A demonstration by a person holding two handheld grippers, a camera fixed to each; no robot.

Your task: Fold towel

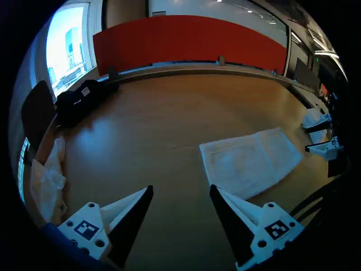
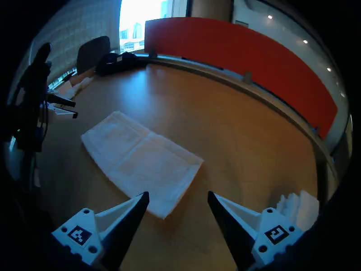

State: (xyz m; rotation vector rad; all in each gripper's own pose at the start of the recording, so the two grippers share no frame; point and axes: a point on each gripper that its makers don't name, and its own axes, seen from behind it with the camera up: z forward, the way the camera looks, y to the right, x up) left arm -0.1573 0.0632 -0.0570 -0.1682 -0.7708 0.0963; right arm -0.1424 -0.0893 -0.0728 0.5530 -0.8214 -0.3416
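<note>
Two empty, wide-open tools, left gripper (image 1: pixel 181 198) and right gripper (image 2: pixel 178 201), hover over the counter (image 2: pixel 243 135); the white towel (image 2: pixel 140 156) lies flat at eleven o'clock of the right, probably ready for another fold.

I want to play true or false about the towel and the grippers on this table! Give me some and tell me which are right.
1. The towel lies flat on the wooden table. True.
2. The right gripper is squeezing the towel. False: it is open and holds nothing.
3. A red panel stands along the table's far edge. True.
4. The towel is blue. False: it is white.
5. The left gripper is open. True.
6. The black bag sits on top of the towel. False: it sits apart from the towel, at the far corner near the window.
</note>
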